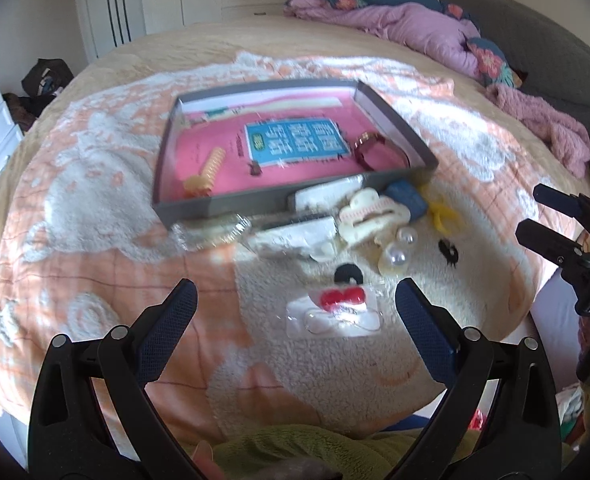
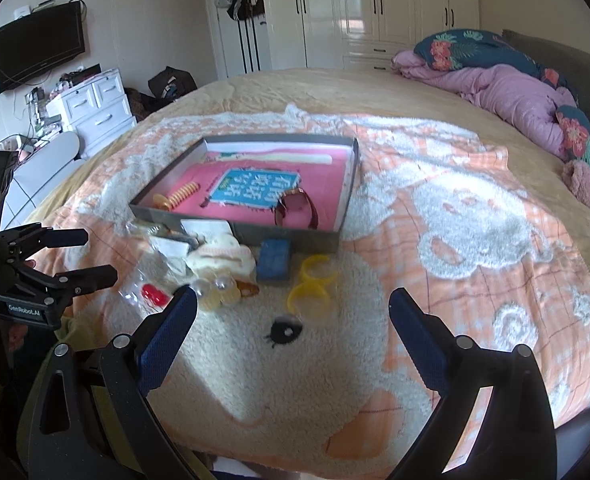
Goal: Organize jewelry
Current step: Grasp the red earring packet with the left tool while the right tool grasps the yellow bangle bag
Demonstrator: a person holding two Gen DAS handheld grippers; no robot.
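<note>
A shallow grey box (image 1: 255, 201) (image 2: 235, 229) with a pink bottom lies on the bed. Inside it are an orange spiral hair tie (image 1: 207, 172) (image 2: 177, 197) and a dark red watch (image 1: 375, 148) (image 2: 297, 208). In front of the box lies a heap: clear packets (image 1: 295, 236), a cream hair claw (image 1: 369, 210) (image 2: 223, 260), a blue block (image 1: 407, 196) (image 2: 274, 260), yellow rings (image 1: 443, 214) (image 2: 311, 284), pearl beads (image 1: 397, 252) (image 2: 215, 290) and a packet with a red piece (image 1: 337, 312) (image 2: 153, 294). My left gripper (image 1: 295, 300) hangs open above that packet. My right gripper (image 2: 293, 312) is open near the yellow rings.
The bed carries an orange and white fleece blanket (image 1: 95, 200) (image 2: 475, 220). Purple quilts and floral pillows (image 1: 415, 28) (image 2: 515, 88) are piled at the headboard. White drawers (image 2: 95, 108) and wardrobes (image 2: 375, 8) stand beyond the bed.
</note>
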